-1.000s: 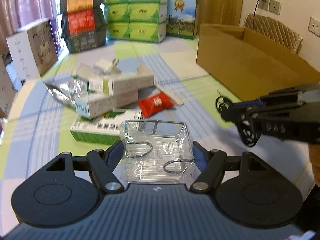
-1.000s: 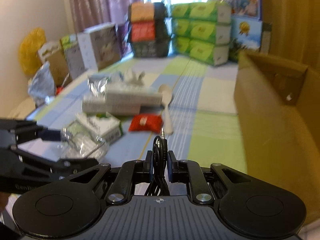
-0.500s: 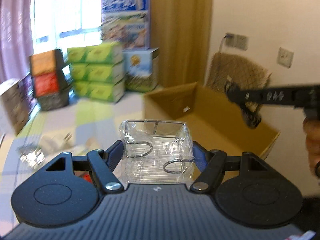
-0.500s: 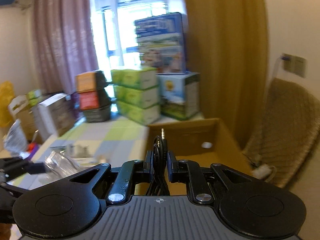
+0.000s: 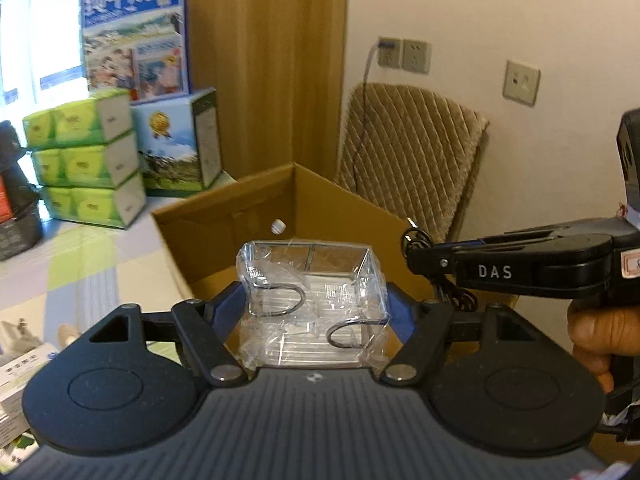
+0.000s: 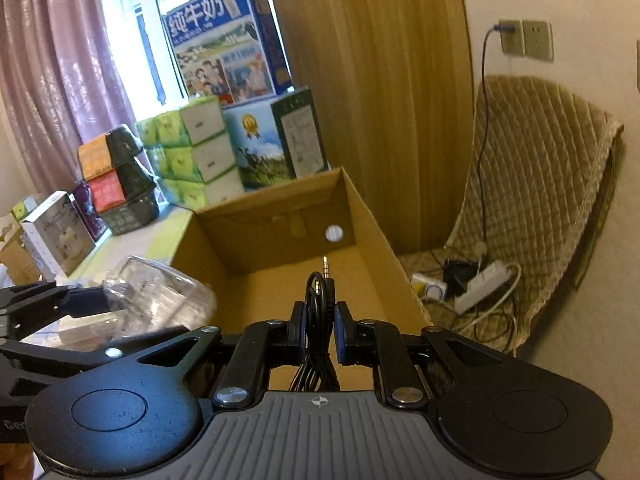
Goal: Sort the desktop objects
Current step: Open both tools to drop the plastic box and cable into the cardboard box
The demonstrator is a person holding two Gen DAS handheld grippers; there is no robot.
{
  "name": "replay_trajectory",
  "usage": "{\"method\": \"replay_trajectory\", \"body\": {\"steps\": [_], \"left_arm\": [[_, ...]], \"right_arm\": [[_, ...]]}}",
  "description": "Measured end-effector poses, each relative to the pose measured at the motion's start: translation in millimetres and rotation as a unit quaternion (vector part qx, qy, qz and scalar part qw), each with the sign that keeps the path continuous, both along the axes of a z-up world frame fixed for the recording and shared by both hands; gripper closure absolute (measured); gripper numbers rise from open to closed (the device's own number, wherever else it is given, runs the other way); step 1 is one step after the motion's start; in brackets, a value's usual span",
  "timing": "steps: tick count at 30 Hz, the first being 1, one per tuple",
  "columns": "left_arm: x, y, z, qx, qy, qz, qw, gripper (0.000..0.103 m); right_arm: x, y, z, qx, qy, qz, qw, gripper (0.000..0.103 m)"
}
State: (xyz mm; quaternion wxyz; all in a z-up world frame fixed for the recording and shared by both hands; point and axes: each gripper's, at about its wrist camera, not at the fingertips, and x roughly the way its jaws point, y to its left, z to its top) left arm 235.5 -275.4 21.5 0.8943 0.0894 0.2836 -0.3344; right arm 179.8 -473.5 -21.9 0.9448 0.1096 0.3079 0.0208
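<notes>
My left gripper (image 5: 314, 304) is shut on a clear plastic box (image 5: 312, 280) wrapped in film, with two wire loops on its face. It hangs at the near rim of an open cardboard box (image 5: 224, 216). My right gripper (image 6: 320, 320) is shut on a coiled black audio cable (image 6: 320, 300) whose jack plug points up. It is held above the cardboard box (image 6: 280, 216), whose brown floor looks bare. In the right wrist view the left gripper (image 6: 92, 304) and clear plastic box (image 6: 160, 300) show at the left. The right gripper (image 5: 416, 252) reaches in from the right in the left wrist view.
Green tissue packs (image 6: 192, 140) and milk cartons (image 6: 228, 40) are stacked behind the cardboard box. A padded chair (image 6: 540, 168) with a power strip (image 6: 484, 284) and cords stands to the right. Small boxes (image 5: 24, 368) lie on the checked tablecloth (image 5: 80, 256) at the left.
Both grippers have swung from the cluttered table toward the cardboard box, each keeping its load. The box now fills the middle of both views, closer than half a second ago.
</notes>
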Motion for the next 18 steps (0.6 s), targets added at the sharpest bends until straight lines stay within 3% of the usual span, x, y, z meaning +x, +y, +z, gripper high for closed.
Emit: {"method": "replay_trajectory", "body": {"steps": [5, 7, 9, 13, 18], "left_arm": [[5, 8, -2, -0.007, 0.001, 0.009, 0.9999, 0.022], [6, 19, 4, -0.015, -0.002, 0.024, 0.9996, 0.022], [6, 37, 11, -0.024, -0.006, 0.043, 0.9987, 0.019], [-1, 85, 27, -0.036, -0.022, 0.087, 0.9954, 0.016], [-16, 156, 35, -0.018, -0.038, 0.149, 0.9879, 0.007]], "right_arm": [[4, -8, -10, 0.023, 0.009, -0.004, 1.000, 0.090], [3, -9, -7, 0.022, 0.005, -0.008, 1.000, 0.082], [0, -9, -3, 0.026, -0.004, -0.013, 1.000, 0.062], [-8, 3, 15, 0.031, -0.029, -0.004, 0.999, 0.056], [-19, 40, 40, 0.036, -0.068, 0.028, 0.997, 0.045]]}}
